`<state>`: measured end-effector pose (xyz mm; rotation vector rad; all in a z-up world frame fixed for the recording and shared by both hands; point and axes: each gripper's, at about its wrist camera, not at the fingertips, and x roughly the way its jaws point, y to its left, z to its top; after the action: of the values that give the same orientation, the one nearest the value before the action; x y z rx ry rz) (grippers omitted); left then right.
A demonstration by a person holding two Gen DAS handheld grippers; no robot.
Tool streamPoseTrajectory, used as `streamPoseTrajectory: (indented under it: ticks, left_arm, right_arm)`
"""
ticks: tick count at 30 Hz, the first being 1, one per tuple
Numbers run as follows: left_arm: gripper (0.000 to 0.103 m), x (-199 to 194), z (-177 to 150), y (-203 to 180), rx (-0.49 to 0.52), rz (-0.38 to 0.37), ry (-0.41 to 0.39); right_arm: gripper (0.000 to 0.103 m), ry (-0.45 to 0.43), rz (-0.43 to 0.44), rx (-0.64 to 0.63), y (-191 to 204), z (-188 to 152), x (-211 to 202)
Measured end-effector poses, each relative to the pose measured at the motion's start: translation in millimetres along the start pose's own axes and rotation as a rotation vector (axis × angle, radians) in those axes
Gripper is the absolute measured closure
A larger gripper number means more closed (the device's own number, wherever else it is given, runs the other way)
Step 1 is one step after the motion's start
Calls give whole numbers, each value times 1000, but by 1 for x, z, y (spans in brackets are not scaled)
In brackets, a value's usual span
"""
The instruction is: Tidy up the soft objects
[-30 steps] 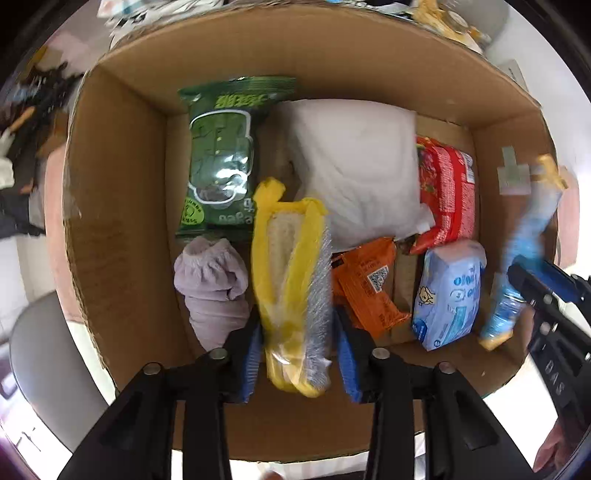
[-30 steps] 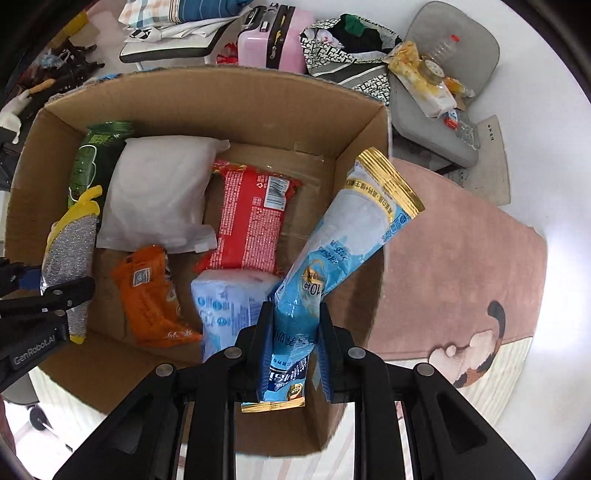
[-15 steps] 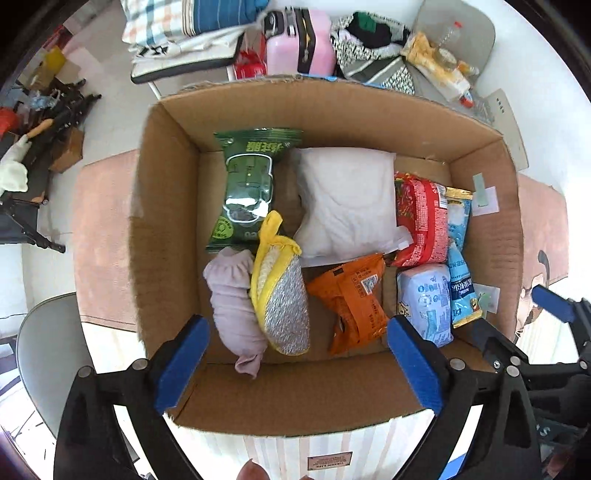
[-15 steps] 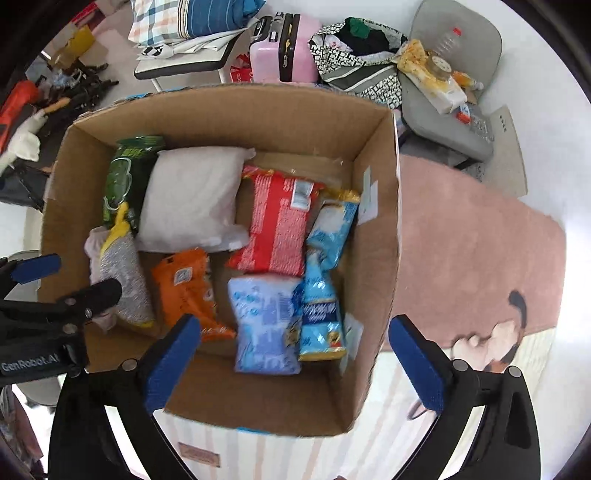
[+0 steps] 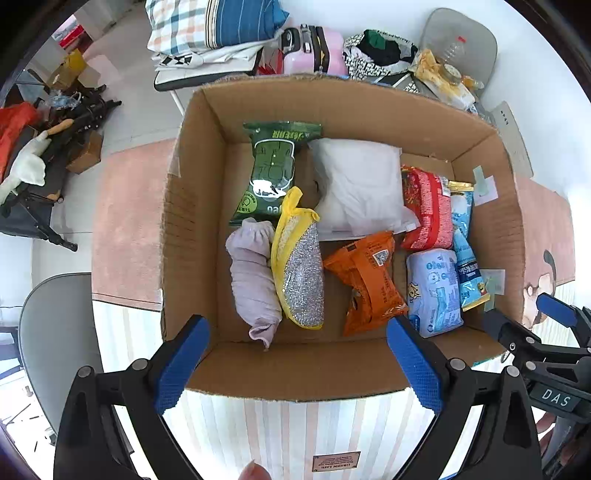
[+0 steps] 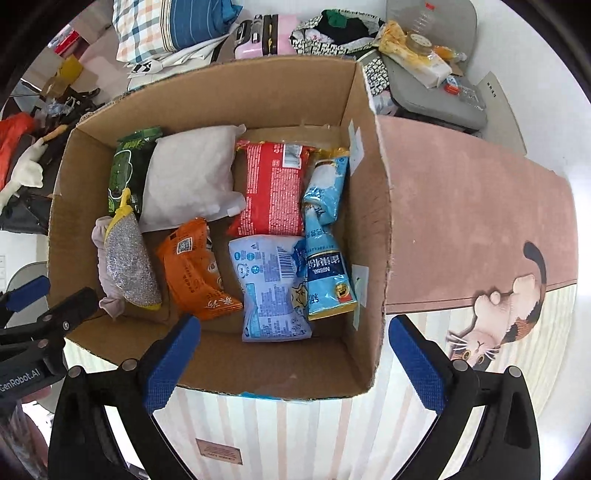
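An open cardboard box holds several soft items: a green pack, a white pillow pack, a red pack, a lilac cloth, a yellow-edged silver scrubber, an orange pack, a pale blue wipes pack and a blue Nestle sachet. My left gripper is open and empty above the box's near wall. My right gripper is open and empty above the near right corner.
The box stands on a pink rug with a cat picture, over a striped mat. Behind it lie folded bedding, a pink case and a grey seat with clutter. A grey chair stands at left.
Both grippers have opened and pulled back up out of the box. The scrubber now lies beside the lilac cloth and the blue sachet lies along the right wall.
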<state>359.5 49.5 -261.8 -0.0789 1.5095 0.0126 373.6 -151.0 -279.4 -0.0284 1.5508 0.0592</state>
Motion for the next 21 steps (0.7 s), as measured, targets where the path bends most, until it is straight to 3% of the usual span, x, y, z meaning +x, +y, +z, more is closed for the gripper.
streamPoseTrajectory:
  ticks: [5, 10, 13, 21]
  left_arm:
    - [4, -29, -13, -2, 0, 20, -71]
    - [4, -83, -42, -7, 3, 61, -204]
    - [4, -119, -63, -8, -10, 70, -284]
    - [4, -195, -125, -18, -1, 74, -424]
  right_arm:
    - [0, -49, -1, 3, -3, -8, -25]
    - [0, -135, 10, 3, -7, -31, -70]
    - [0, -223, -25, -15, -8, -54, -106]
    - [0, -350, 18, -47, -7, -115, -181]
